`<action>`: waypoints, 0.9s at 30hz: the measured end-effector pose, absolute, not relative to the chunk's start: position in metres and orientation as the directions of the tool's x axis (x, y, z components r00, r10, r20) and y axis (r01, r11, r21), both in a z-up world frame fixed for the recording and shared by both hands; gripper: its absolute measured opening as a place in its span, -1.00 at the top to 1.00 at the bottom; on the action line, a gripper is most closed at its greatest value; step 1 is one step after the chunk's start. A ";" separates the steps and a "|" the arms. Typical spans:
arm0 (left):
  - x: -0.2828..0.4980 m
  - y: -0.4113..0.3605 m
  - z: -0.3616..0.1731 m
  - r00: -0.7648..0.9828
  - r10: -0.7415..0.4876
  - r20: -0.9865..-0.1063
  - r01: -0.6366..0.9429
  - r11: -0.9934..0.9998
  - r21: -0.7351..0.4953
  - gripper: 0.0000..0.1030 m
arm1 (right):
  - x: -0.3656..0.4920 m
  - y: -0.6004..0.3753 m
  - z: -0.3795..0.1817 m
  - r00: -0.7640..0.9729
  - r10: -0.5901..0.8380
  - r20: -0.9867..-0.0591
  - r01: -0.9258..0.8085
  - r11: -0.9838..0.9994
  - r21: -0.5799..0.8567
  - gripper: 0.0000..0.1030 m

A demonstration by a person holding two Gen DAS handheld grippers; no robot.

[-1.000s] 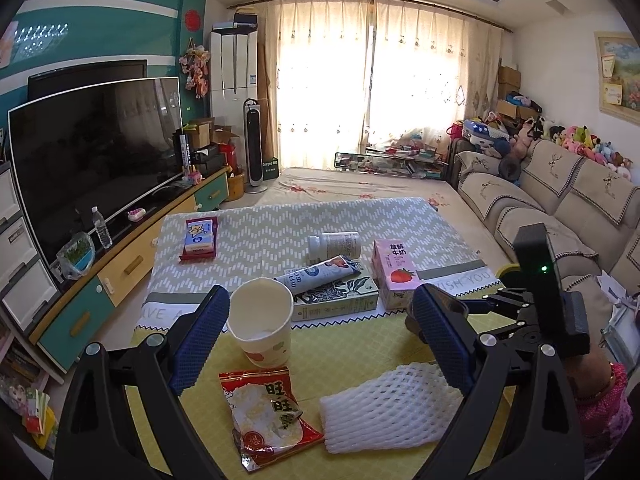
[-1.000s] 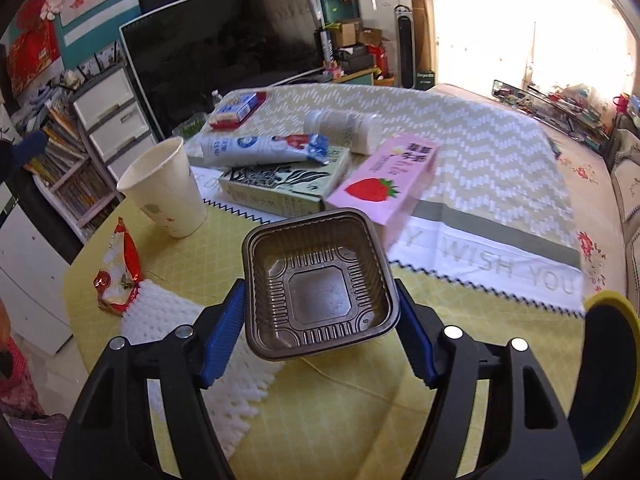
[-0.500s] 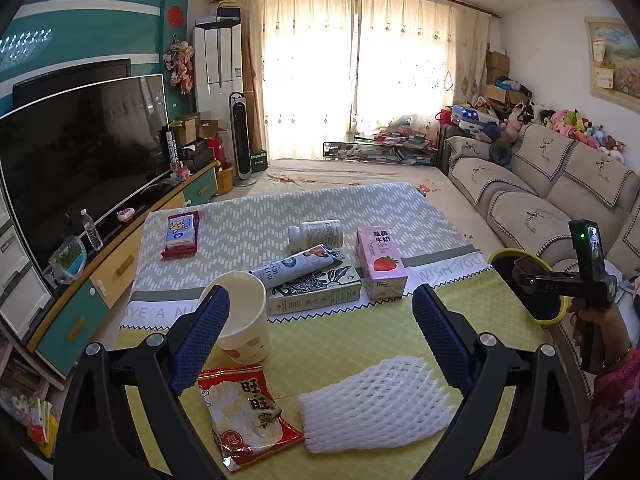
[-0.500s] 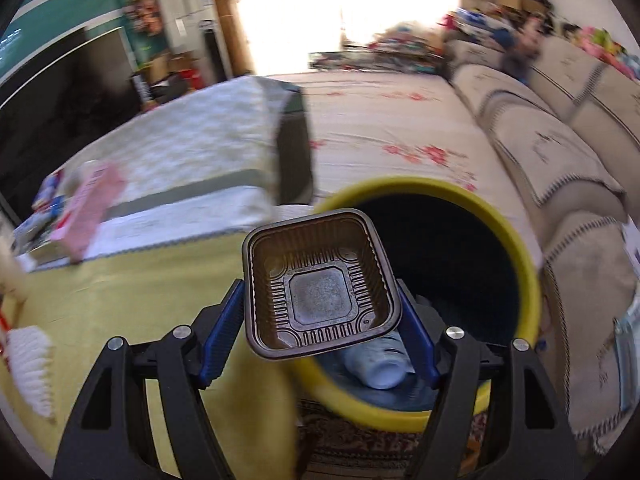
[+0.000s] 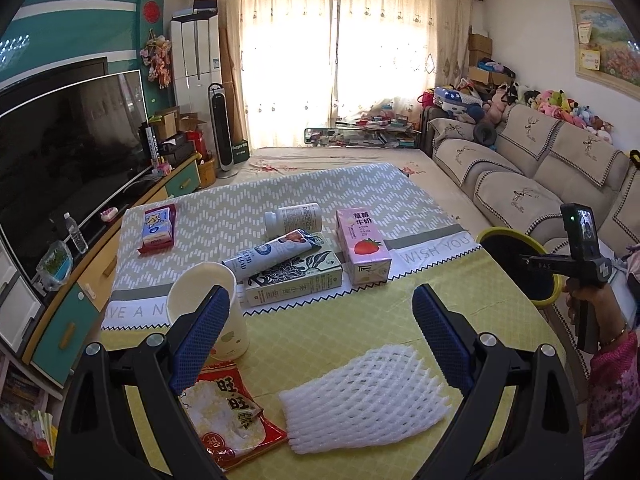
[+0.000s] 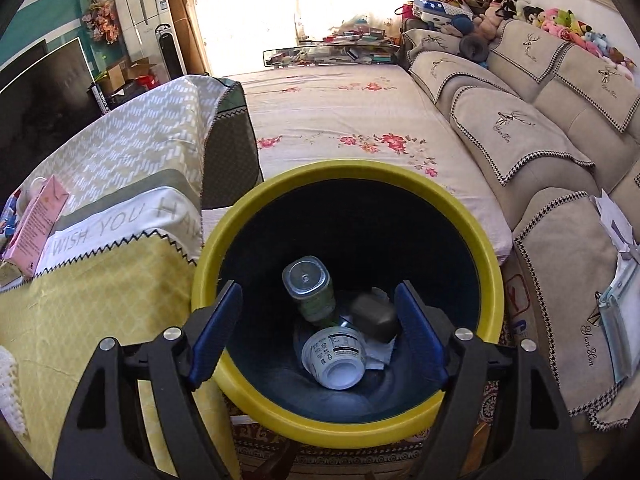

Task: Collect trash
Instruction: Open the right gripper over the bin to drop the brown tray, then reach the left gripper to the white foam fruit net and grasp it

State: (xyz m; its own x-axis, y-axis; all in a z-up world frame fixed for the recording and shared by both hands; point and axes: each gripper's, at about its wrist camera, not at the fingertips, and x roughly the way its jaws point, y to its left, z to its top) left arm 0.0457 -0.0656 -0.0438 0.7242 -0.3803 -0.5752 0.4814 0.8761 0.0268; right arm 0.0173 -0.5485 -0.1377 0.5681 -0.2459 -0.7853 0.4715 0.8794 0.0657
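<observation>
My right gripper [image 6: 318, 290] hangs over the yellow-rimmed bin [image 6: 348, 168]; its jaws are opening with nothing between them. The brown plastic tray [image 6: 374, 316] lies blurred inside the bin beside a clear bottle [image 6: 310, 288] and a white cup [image 6: 336, 356]. My left gripper [image 5: 320, 300] stands open above the table, holding nothing. Below it lie a white foam net [image 5: 368, 396] and a red snack packet [image 5: 228, 412]. A paper cup [image 5: 200, 280] stands partly behind its left finger. Farther back are a tube [image 5: 272, 254], a green box [image 5: 296, 280], a pink carton [image 5: 362, 250] and a white bottle [image 5: 294, 218].
The bin [image 5: 516, 236] stands off the table's right edge, with the person's hand [image 5: 588, 308] beside it. A sofa [image 6: 520, 128] runs along the right. A television [image 5: 68, 152] and cabinet line the left wall. A tissue pack [image 5: 158, 228] lies at the table's far left.
The right gripper swung from the table to over the bin with the brown tray, then let it go; the tray now lies in the bin. The left gripper drifted slightly forward and down.
</observation>
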 end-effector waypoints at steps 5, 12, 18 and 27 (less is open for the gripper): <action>0.043 -0.074 -0.057 0.677 -0.426 -0.601 0.567 0.822 0.056 -0.78 | 0.013 -0.540 -0.130 0.590 -0.237 -0.772 0.456 0.887 0.076 -0.45; 0.034 -0.090 -0.083 0.543 -0.499 -0.676 0.750 0.650 0.123 -0.80 | 0.013 -0.534 -0.123 0.600 -0.231 -0.766 0.446 0.892 0.080 -0.47; 0.038 -0.104 -0.112 0.444 -0.497 -0.745 0.833 0.535 0.140 -0.85 | 0.014 -0.529 -0.123 0.606 -0.216 -0.766 0.429 0.899 0.086 -0.47; 0.048 -0.118 -0.142 0.347 -0.448 -0.824 0.882 0.454 0.125 -0.87 | 0.014 -0.529 -0.125 0.610 -0.200 -0.767 0.422 0.901 0.100 -0.47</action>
